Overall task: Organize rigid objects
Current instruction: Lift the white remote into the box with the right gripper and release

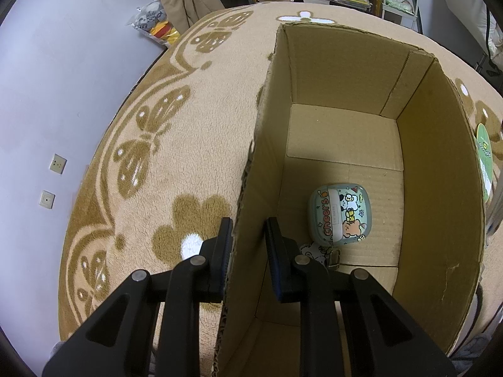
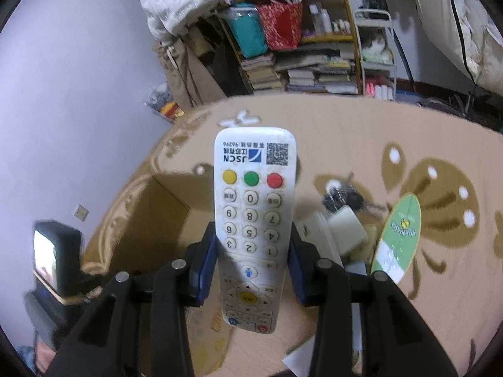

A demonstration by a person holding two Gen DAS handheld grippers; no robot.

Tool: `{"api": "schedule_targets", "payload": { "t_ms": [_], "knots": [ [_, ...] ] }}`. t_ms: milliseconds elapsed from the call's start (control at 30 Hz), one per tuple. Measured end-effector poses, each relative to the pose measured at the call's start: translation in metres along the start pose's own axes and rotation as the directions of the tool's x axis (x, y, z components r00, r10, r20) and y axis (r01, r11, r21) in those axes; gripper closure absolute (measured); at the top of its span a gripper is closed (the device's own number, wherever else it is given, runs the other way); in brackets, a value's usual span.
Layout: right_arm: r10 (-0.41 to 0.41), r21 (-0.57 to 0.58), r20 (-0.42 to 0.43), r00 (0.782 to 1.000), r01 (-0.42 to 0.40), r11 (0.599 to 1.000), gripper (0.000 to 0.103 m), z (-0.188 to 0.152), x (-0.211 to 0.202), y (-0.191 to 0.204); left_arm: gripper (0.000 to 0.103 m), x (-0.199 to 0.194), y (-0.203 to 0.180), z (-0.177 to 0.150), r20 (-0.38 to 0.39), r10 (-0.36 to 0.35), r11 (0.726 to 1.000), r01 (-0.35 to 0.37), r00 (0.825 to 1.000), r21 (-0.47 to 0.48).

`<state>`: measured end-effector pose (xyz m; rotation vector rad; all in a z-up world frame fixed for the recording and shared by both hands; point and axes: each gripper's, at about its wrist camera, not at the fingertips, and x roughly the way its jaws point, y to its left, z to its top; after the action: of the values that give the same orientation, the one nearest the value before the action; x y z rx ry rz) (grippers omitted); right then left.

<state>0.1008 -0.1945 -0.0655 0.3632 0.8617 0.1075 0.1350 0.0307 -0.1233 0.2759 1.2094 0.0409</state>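
Nearest, the right gripper (image 2: pixel 251 270) has its jaws closed partway on a white remote control (image 2: pixel 253 220), clamped across its narrow sides near mid-length and held above the patterned blanket (image 2: pixel 440 298). The remote looks light, stiff and smooth-sided; a grip near its middle should limit tipping. The left gripper (image 1: pixel 248 251) has its jaws pinched on the near wall of the cardboard box (image 1: pixel 440 188), steadying it. Inside lies a small cartoon case (image 1: pixel 339 216). Beyond, a green card (image 2: pixel 397 235) and a charger (image 2: pixel 345 229) wait.
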Motion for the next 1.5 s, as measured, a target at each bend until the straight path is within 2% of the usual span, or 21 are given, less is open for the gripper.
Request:
{"api": "schedule_targets", "payload": {
  "t_ms": [167,367,667,733,900,1167,1233,1300,1433,1500],
  "knots": [
    [0.048,-0.017,0.021,0.999,-0.048,0.999,0.059,0.013,-0.001,0.018,0.083,0.0,0.0,0.0,0.001,0.002,1.0,-0.002,1.0,0.002],
    [0.088,-0.056,0.003,0.996,-0.087,0.995,0.059,0.015,0.008,0.041,0.083,0.001,0.002,-0.001,0.0,-0.001,1.0,0.001,1.0,-0.002],
    [0.124,-0.035,-0.107,0.986,-0.128,0.991,0.061,0.003,0.05,0.053,0.083,0.0,0.002,0.0,-0.002,-0.005,1.0,0.005,1.0,-0.007],
    [0.116,-0.031,-0.13,0.985,-0.121,0.992,0.074,-0.001,0.06,0.052,0.083,0.001,0.002,0.0,-0.003,-0.006,1.0,0.006,1.0,-0.008],
    [0.089,-0.023,-0.145,0.985,-0.094,0.995,0.075,-0.004,0.07,0.05,0.083,0.001,0.003,0.0,-0.004,-0.011,1.0,0.011,1.0,-0.013],
    [0.076,-0.064,-0.128,0.989,-0.085,0.994,0.075,-0.005,0.058,0.054,0.083,0.001,0.005,0.0,-0.006,-0.012,1.0,0.012,1.0,-0.019],
    [0.07,-0.068,-0.122,0.99,-0.079,0.995,0.071,-0.004,0.052,0.053,0.083,0.001,0.005,0.0,-0.006,-0.013,1.0,0.013,1.0,-0.019],
    [0.061,-0.076,-0.108,0.992,-0.069,0.995,0.052,-0.004,0.045,0.052,0.083,0.002,0.005,0.0,-0.006,-0.014,1.0,0.014,1.0,-0.02],
    [0.028,-0.083,-0.081,0.996,-0.035,0.996,0.031,-0.003,0.03,0.044,0.083,0.001,0.005,0.0,-0.007,-0.014,1.0,0.014,1.0,-0.02],
    [-0.003,-0.078,-0.079,0.997,-0.003,0.997,0.014,-0.004,0.026,0.037,0.083,0.002,0.006,0.001,-0.007,-0.014,1.0,0.013,1.0,-0.019]
  ]
}}
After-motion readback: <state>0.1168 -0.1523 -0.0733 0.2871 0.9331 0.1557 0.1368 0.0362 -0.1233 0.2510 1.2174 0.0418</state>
